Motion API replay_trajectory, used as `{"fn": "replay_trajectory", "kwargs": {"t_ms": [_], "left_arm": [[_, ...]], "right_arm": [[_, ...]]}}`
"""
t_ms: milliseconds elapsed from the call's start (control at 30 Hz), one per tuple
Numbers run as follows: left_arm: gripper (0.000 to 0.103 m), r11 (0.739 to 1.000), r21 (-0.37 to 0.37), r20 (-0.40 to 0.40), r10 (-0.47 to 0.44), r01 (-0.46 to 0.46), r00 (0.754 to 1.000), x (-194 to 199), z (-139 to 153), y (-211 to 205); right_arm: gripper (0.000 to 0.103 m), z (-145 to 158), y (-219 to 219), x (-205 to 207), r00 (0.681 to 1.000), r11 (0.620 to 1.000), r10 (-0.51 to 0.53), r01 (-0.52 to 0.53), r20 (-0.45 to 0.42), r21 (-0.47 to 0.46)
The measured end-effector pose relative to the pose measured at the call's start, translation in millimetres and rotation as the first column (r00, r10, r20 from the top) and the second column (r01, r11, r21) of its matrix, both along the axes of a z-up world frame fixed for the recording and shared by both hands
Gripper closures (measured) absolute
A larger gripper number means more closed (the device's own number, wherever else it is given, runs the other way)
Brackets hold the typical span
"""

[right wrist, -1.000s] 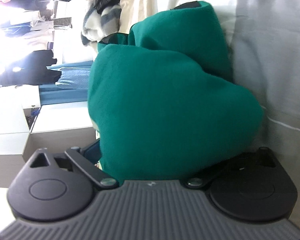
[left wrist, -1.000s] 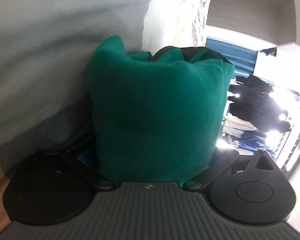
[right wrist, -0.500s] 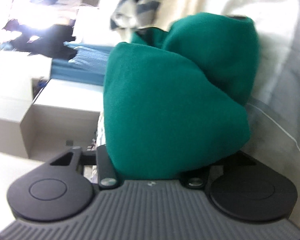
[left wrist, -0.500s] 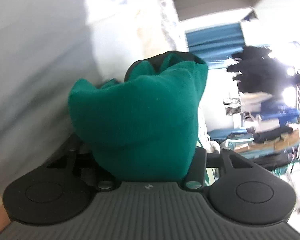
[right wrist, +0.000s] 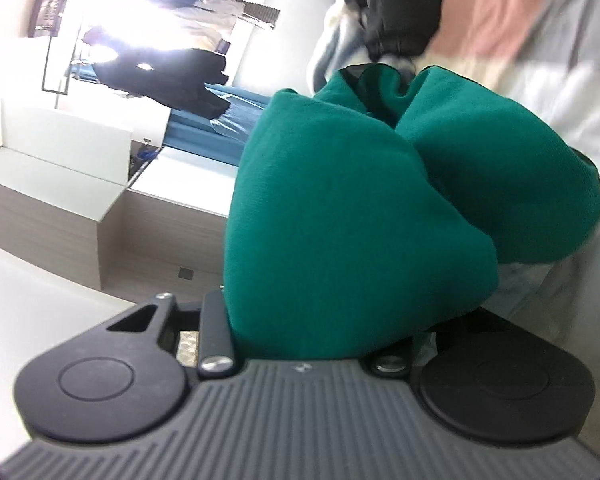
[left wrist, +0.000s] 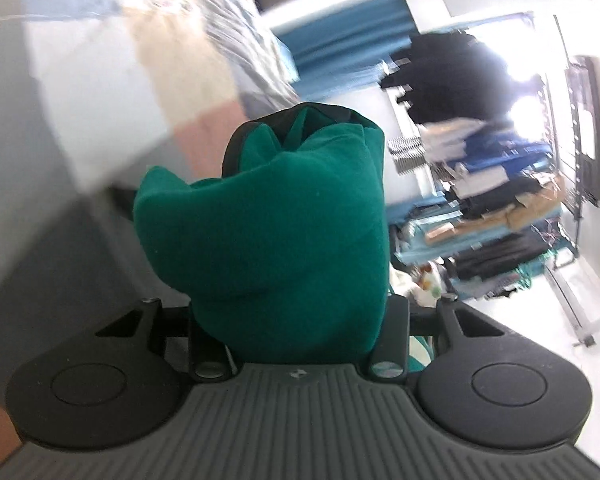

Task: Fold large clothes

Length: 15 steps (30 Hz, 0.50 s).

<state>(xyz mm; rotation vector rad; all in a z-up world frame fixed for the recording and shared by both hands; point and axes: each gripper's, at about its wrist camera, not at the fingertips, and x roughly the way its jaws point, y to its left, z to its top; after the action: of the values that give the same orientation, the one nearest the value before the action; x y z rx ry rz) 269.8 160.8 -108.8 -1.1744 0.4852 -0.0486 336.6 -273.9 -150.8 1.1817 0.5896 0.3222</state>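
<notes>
Two bunched wads of one green garment (left wrist: 276, 236) fill the middle of both wrist views. The left hand-held gripper (left wrist: 296, 320) is clamped on a thick fold of it, and the cloth bulges up between the black fingers (left wrist: 396, 332) and hides their tips. The right hand-held gripper (right wrist: 320, 320) is likewise clamped on the garment (right wrist: 340, 220), which puffs out in two rounded lobes, the farther one sagging to the right. The fabric is a plain deep green knit with a soft matte face; a dark inner lining or edge shows at the top of the bundle. Both views are tilted and blurred, with hanging clothes (left wrist: 440, 76) and a blue curtain (left wrist: 340, 52) behind.
</notes>
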Motion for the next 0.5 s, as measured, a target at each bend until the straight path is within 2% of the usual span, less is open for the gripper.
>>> {"fn": "replay_trajectory", "kwargs": {"t_ms": [133,233,367,500], "left_arm": [[0.053,0.997,0.019,0.013,-0.073,0.073,0.997,11.2,41.2,-44.0],[0.053,0.992,0.022,0.018,-0.127,0.127,0.992,34.6,64.5,-81.5],[0.053,0.982,0.02,0.018,-0.19,0.189,0.982,82.2,83.3,-136.4],[0.053,0.968,0.024,0.004,-0.252,0.251,0.968,149.0,90.4,-191.0]], "right_arm": [[0.058,30.7,-40.9,-2.7,0.999,0.999,-0.047,0.047,0.025,0.011],[0.058,55.4,-78.0,4.3,0.996,0.997,-0.083,0.083,0.043,0.008],[0.058,84.4,-125.9,19.8,0.988,0.99,-0.138,0.139,0.066,-0.014],[0.057,100.6,-171.6,47.4,0.978,0.98,-0.192,0.196,0.083,-0.046]]}}
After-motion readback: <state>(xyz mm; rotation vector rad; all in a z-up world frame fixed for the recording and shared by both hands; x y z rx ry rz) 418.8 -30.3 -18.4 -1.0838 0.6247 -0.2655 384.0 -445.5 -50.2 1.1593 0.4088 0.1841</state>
